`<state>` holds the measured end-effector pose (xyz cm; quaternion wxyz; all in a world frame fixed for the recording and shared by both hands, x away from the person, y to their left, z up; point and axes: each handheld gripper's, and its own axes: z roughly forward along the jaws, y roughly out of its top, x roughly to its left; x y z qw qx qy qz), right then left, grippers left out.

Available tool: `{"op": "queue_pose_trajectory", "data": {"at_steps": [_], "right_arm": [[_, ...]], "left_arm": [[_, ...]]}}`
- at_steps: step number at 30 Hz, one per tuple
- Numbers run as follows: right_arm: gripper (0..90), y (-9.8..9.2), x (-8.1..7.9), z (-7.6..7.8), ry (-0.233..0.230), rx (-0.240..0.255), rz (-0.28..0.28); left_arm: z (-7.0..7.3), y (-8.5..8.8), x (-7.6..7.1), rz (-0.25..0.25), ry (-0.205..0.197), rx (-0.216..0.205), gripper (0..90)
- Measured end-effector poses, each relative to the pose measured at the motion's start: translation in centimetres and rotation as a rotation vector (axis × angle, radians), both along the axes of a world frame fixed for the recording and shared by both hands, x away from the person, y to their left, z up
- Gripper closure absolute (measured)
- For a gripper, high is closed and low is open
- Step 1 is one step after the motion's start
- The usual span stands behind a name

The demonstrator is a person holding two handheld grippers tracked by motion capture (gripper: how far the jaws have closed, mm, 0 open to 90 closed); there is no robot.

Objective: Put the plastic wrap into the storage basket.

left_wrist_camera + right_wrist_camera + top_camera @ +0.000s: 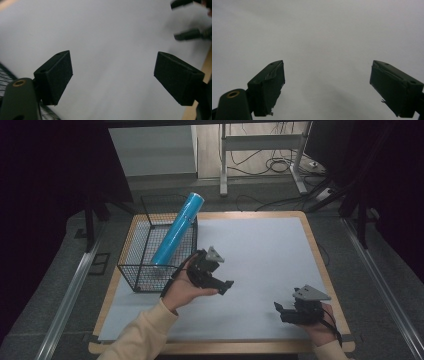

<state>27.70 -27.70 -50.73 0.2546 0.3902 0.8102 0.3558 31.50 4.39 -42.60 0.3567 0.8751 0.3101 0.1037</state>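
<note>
At the left of the high view stands a black wire basket with a fine square mesh. A smooth, glossy cyan roll leans inside it, its top end above the rim. In the centre, the left gripper is spread wide and empty over the matte pale-grey mat. At lower right, the right gripper is also released, holding nothing.

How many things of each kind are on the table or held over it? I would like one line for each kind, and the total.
Blue tube, leaning in the basket: 1
Black wire basket: 1
Hand-held grippers, left gripper and right gripper, both open and empty: 2
Total: 4
</note>
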Motion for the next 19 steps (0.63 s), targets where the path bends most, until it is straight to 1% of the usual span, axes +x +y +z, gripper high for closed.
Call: {"op": "queue_pose_trajectory", "data": {"at_steps": [2, 3, 5, 6, 7, 8, 10, 11, 12, 14, 15, 16, 17, 19], "right_arm": [[12.7, 0.0, 0.0, 0.0, 0.0, -0.002, 0.0], [12.8, 0.0, 0.0, 0.0, 0.0, -0.002, 0.0], [12.7, 0.0, 0.0, 0.0, -0.001, -0.004, -0.001], [12.7, 0.0, 0.0, 0.0, -0.001, -0.004, -0.001], [12.8, 0.0, 0.0, -0.1, -0.009, -0.001, -0.005], [13.2, 0.0, 0.0, -0.1, -0.012, 0.001, -0.005], [13.3, 0.0, 0.1, 0.0, -0.016, 0.004, -0.006], [13.3, -0.1, 0.1, 0.0, -0.021, 0.005, -0.007], [13.3, -0.1, 0.1, 0.0, -0.022, 0.005, -0.007], [13.3, -0.2, 0.0, 0.0, -0.023, 0.004, -0.007], [13.3, -0.2, 0.1, 0.0, -0.022, 0.004, -0.008], [13.3, -0.1, 0.1, 0.0, -0.022, 0.003, -0.002], [13.3, -0.1, 0.1, 0.0, -0.022, 0.003, -0.001], [13.3, -0.1, 0.1, 0.0, -0.021, 0.005, 0.0]], "left_arm": [[-1.1, -0.1, -0.7, -0.015, 0.006, 0.004, 15.9], [-1.6, -0.2, -0.9, -0.016, 0.011, -0.004, 15.9], [-2.4, -0.2, -1.3, -0.024, 0.021, -0.002, 16.0], [-2.4, -0.2, -1.3, -0.024, 0.021, -0.002, 16.0], [-3.1, -0.3, -1.5, -0.023, 0.03, -0.001, 16.3], [-3.2, -0.3, -1.6, -0.026, 0.034, 0.01, 16.2], [-3.2, -0.3, -1.6, -0.023, 0.03, 0.007, 16.1], [-3.2, -0.1, -1.6, -0.013, 0.026, -0.011, 16.6], [-3.2, 0.0, -1.7, -0.013, 0.026, -0.017, 16.8], [-3.3, 0.1, -1.7, -0.007, 0.027, -0.023, 16.7], [-3.4, 0.2, -1.7, -0.008, 0.028, -0.017, 16.2], [-3.5, 0.4, -1.8, 0.008, 0.027, -0.022, 14.9], [-3.5, 0.5, -1.8, 0.012, 0.022, -0.029, 14.5], [-3.6, 0.6, -1.9, 0.015, 0.026, -0.036, 14.3]]}}
